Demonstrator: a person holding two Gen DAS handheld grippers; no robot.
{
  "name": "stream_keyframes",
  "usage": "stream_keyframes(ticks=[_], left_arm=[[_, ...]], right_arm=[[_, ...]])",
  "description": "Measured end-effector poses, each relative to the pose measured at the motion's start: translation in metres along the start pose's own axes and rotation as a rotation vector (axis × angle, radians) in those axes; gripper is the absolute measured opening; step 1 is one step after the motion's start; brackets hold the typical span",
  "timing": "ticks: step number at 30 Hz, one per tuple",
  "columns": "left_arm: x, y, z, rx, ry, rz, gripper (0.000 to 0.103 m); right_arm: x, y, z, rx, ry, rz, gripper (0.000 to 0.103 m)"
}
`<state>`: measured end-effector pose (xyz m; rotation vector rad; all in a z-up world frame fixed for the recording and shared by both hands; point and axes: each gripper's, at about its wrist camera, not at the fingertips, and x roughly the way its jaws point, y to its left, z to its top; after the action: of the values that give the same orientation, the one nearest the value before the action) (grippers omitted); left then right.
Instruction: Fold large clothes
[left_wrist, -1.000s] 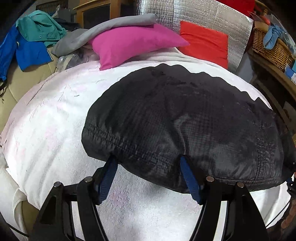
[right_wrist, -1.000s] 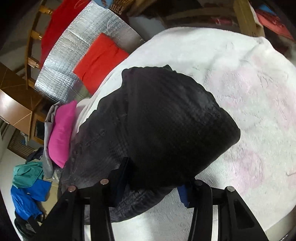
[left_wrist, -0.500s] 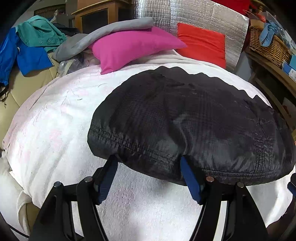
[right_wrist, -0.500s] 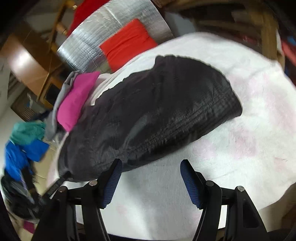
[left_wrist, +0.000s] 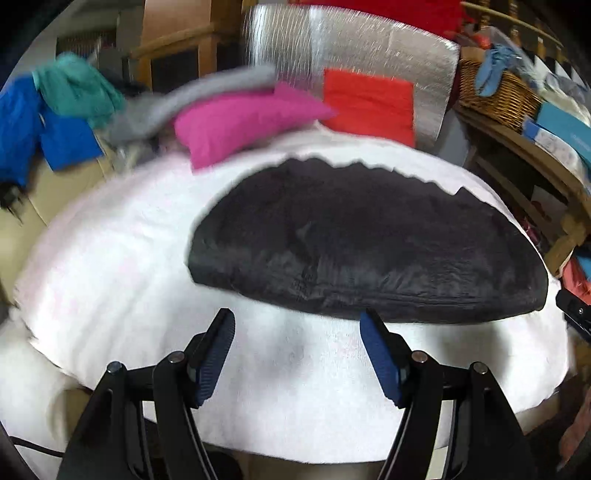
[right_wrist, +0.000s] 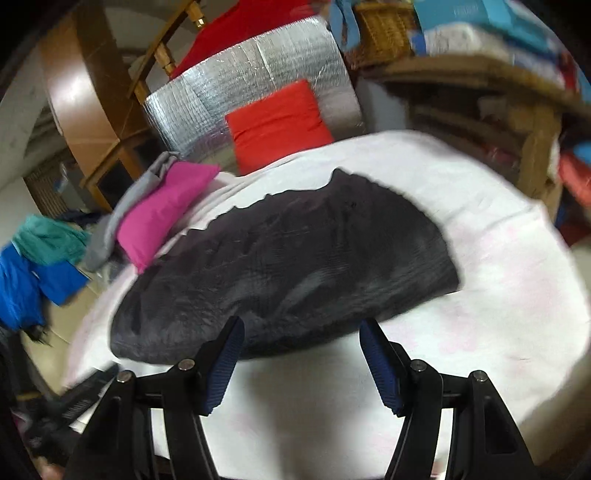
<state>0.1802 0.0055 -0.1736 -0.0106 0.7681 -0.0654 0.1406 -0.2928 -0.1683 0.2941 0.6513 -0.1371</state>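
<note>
White fluffy blanket (left_wrist: 122, 280) covers the bed-like surface, faint pink patches on it. 1 folded black garment (left_wrist: 362, 254) lies flat on the blanket, wavy far edge, thick folded near edge. At the far end 1 pink pillow (left_wrist: 243, 122) and 1 red pillow (left_wrist: 369, 101) rest at the blanket's edge; a grey cloth (left_wrist: 192, 99) drapes over the pink pillow. Both views motion-blurred.

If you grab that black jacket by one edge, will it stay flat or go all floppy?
Probably floppy: the black jacket lies soft and rumpled on the white blanket, with a wavy far edge. Its fabric looks thin and faintly shiny, so it may slip between the pads. It seems puffy rather than dense, so likely light for its size. One lifted edge would probably let the fold fall open.
</note>
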Motion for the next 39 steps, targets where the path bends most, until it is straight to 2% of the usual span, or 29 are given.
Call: stream_keyframes(ticks=[3,5,7,8,12,18,23,26,35,39], left_arm=[[-0.041,-0.014,0.008,0.063,-0.100,0.071,0.073],[-0.073,-0.023,0.014,0.088,-0.178,0.113,0.077],[-0.103,-0.028,0.020,0.091,-0.226,0.088,0.085],[-0.116,-0.029,0.022,0.082,-0.238,0.065,0.085],[-0.165,-0.022,0.028,0.023,-0.292,0.000,0.085],[-0.226,-0.013,0.025,0.000,-0.345,0.076,0.086],[-0.272,-0.016,0.015,0.050,-0.409,0.149,0.091],[-0.290,-0.018,0.008,0.077,-0.447,0.164,0.094],[-0.306,-0.008,0.006,0.080,-0.456,0.121,0.095],[-0.309,-0.007,0.003,0.065,-0.463,0.123,0.095]], right_arm=[[-0.036,0.006,-0.005,-0.064,-0.034,-0.088,0.070],[-0.060,0.008,-0.006,-0.100,-0.054,-0.122,0.072],[-0.086,0.010,-0.004,-0.112,-0.076,-0.136,0.075],[-0.099,0.010,-0.002,-0.109,-0.085,-0.140,0.076],[-0.157,0.012,0.006,-0.105,-0.164,-0.127,0.078],[-0.219,0.033,0.002,-0.125,-0.224,-0.067,0.082],[-0.245,0.059,-0.012,-0.175,-0.214,-0.061,0.083],[-0.257,0.071,-0.019,-0.195,-0.224,-0.053,0.083],[-0.263,0.095,-0.022,-0.216,-0.225,-0.090,0.083],[-0.262,0.099,-0.022,-0.213,-0.222,-0.091,0.083]])
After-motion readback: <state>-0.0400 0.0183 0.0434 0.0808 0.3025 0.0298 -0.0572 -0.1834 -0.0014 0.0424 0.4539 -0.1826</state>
